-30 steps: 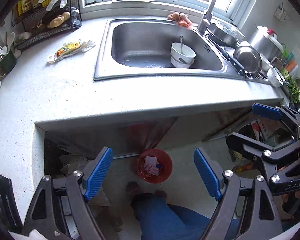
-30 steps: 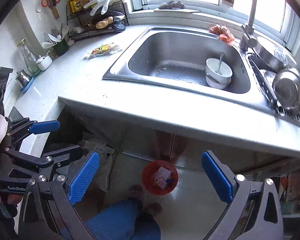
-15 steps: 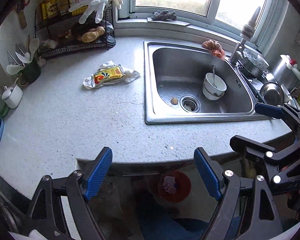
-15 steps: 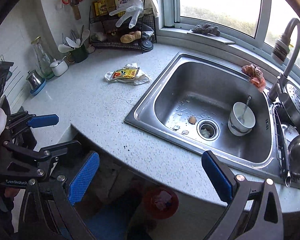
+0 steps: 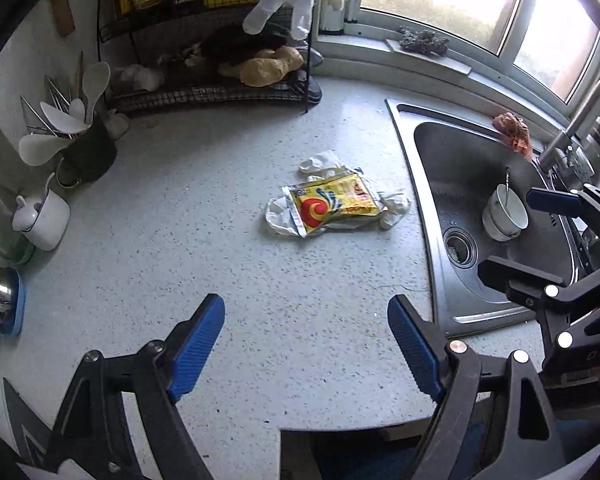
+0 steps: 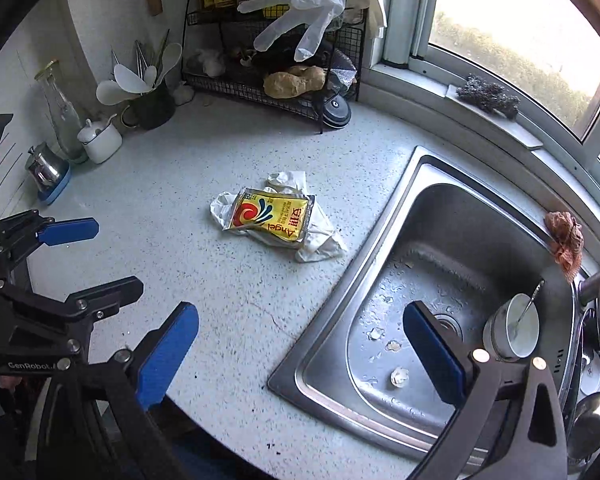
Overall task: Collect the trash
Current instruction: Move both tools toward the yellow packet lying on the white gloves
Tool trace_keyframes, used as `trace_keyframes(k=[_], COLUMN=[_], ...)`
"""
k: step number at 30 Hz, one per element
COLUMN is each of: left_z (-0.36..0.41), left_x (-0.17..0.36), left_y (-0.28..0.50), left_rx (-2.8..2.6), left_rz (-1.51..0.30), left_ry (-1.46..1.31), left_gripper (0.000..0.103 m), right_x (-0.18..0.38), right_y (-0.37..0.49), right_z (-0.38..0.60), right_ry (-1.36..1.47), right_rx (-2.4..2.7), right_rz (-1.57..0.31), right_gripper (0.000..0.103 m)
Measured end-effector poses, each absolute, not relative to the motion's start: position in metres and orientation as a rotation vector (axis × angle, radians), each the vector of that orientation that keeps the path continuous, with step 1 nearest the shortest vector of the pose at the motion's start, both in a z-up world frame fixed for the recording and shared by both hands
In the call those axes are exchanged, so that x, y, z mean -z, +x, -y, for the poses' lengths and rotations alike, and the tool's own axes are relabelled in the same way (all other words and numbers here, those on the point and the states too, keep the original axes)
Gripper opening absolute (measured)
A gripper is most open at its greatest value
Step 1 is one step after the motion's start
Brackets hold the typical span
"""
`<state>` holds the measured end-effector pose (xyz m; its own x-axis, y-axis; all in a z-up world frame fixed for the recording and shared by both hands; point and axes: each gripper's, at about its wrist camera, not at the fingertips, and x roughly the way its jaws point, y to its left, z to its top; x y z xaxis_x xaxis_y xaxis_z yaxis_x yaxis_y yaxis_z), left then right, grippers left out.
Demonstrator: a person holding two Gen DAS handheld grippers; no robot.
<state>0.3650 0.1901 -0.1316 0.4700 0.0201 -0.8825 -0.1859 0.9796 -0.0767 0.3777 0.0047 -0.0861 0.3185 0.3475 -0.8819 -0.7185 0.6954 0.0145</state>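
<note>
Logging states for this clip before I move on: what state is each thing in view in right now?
Left tool: open, empty, above the counter.
Right tool: open, empty.
Yellow packet: flat on the counter, on top of crumpled white wrapping.
Sink: drained, with food scraps.
White bowl: upright in the sink, spoon inside.
Plastic glove: hanging from the wire rack.
</note>
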Motion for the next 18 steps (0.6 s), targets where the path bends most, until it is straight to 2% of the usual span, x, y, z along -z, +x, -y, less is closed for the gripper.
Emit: trace_keyframes(k=[15, 17, 18], left_z=[-0.273, -0.279, -0.281], left_x=[0.208, 0.212, 0.214], left_y=[0.402, 0.406, 0.407], left_rx=[-0.157, -0.17, -0.176], left_rz=[-1.189, -1.199, -1.202], left_ry=[-0.335, -0.336, -0.334], left_gripper=[0.083, 0.083, 0.083], right_x=[0.144, 0.152, 0.157], right_y=[0.426, 0.432, 0.435], right_z=[-0.1, -0.108, -0.113], right_ry=[-0.681, -0.722, -0.745], right_rx=[-0.847, -0.864, -0.873], right_rz=[-1.117, -1.134, -1.149], right_gripper=[0.102, 0.099, 0.09])
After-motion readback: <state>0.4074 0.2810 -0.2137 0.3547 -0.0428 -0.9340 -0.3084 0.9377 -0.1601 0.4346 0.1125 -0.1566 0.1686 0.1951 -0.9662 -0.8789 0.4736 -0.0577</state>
